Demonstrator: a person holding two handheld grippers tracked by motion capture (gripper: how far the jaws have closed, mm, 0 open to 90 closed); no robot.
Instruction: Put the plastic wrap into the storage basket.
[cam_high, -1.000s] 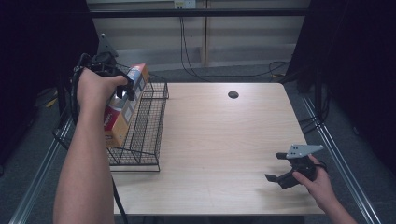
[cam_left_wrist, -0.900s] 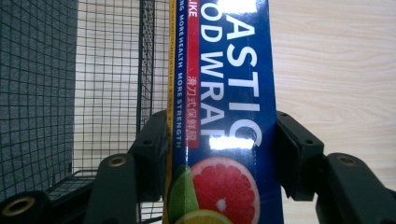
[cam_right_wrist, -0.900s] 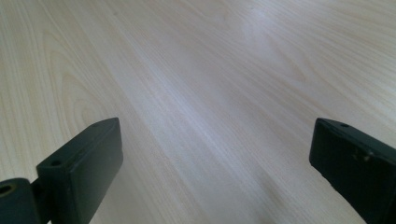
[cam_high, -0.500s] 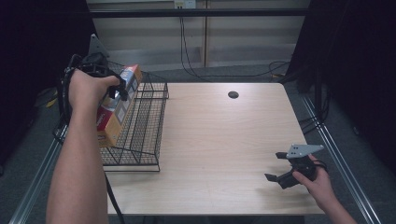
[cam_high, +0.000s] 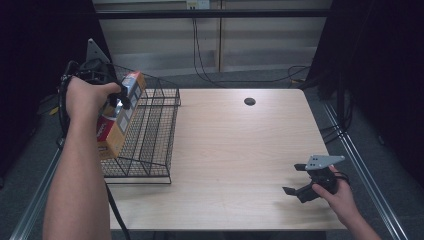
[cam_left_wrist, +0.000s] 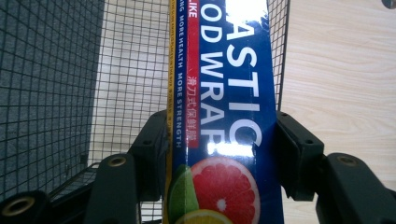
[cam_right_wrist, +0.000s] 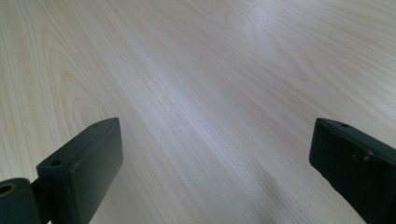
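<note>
Left gripper (cam_high: 120, 100) pinches plastic-wrap box (cam_left_wrist: 219, 116) above wire basket (cam_high: 150, 135) at table's left edge; it may snag the rim; right gripper (cam_high: 300, 187) spread

Glossy cardboard wrap box (cam_left_wrist: 224, 116), black wire basket (cam_high: 150, 135), matt pale wood table (cam_high: 240, 150).

Bare forearms, no sleeves; black left gripper (cam_high: 122, 98) and right gripper (cam_high: 295, 192), grey three-cornered plates on top, screwed black pads (cam_left_wrist: 299, 154).
</note>
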